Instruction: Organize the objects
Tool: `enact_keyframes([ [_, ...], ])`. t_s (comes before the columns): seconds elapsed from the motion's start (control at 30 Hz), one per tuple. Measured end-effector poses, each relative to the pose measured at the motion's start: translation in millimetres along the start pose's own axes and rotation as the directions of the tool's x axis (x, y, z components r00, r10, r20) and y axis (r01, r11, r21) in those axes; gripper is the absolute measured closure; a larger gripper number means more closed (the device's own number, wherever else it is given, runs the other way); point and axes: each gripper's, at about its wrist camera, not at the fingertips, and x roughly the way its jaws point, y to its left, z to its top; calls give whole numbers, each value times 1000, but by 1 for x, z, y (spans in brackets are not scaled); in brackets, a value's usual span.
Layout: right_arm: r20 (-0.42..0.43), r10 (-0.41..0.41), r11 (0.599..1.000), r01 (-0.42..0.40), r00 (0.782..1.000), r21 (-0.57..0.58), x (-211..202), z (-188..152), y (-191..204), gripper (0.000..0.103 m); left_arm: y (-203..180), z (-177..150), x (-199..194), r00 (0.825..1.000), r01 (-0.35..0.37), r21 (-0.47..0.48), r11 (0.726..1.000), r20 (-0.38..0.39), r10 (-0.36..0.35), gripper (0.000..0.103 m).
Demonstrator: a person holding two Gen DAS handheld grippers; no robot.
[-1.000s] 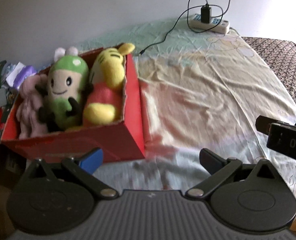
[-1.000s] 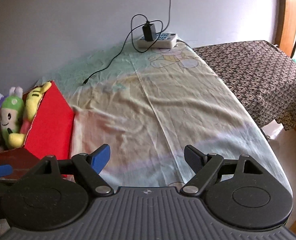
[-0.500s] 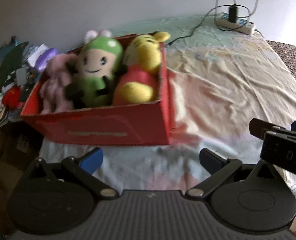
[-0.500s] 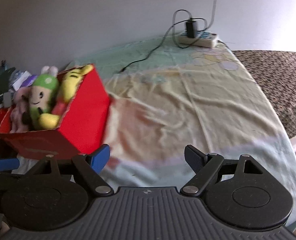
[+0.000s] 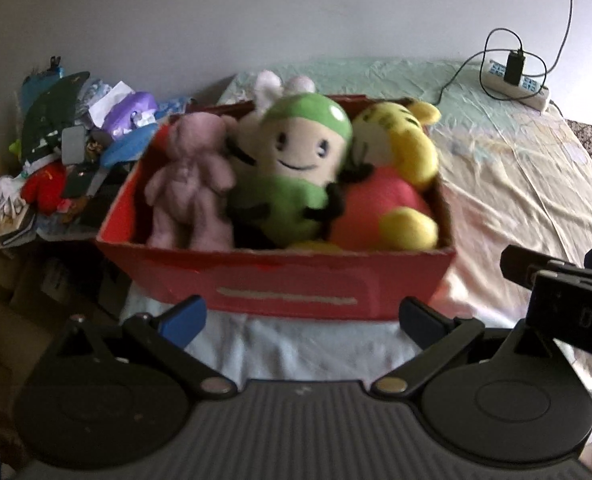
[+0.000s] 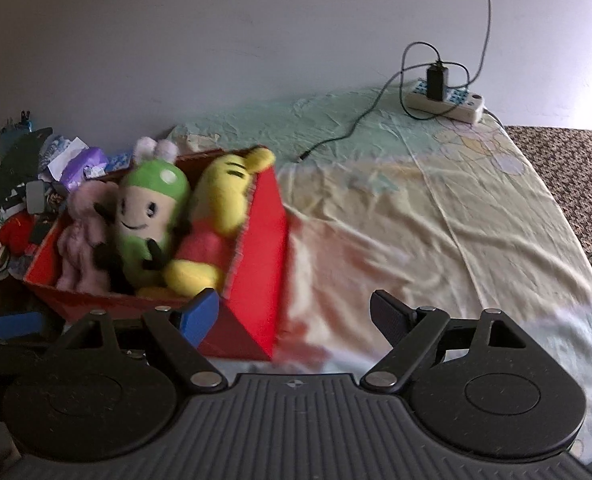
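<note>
A red cardboard box [image 5: 287, 284] stands at the bed's left end, also in the right wrist view [image 6: 255, 256]. It holds a pink plush [image 5: 191, 184], a green-capped plush [image 5: 296, 168] and a yellow and red plush [image 5: 392, 184], with a white bunny's ears [image 5: 283, 84] behind. My left gripper [image 5: 302, 320] is open and empty just in front of the box's near wall. My right gripper [image 6: 296, 312] is open and empty, to the right of the box's corner. Its body shows at the right in the left wrist view [image 5: 568, 292].
A pale printed sheet [image 6: 416, 216] covers the bed. A white power strip [image 6: 444, 100] with a black charger and cable lies at the far end. A clutter pile [image 5: 63, 152] sits left of the box. A brown patterned cover [image 6: 576, 168] lies on the right.
Both grippers have swung left, so the box now sits centred before the left gripper and nearer the right one. Both stayed open. The box and plush toys have not moved.
</note>
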Motion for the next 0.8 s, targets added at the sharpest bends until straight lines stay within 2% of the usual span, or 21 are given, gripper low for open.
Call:
enact_keyframes([
  [0.5,18,-11,1000,11,1000,5,27,38,75,17,85,46,23,999,-12,5,1000,36,12,1],
  [0.8,-4,-49,998,49,999,26,44,41,98,17,114,57,43,998,63,14,998,14,-63,0],
])
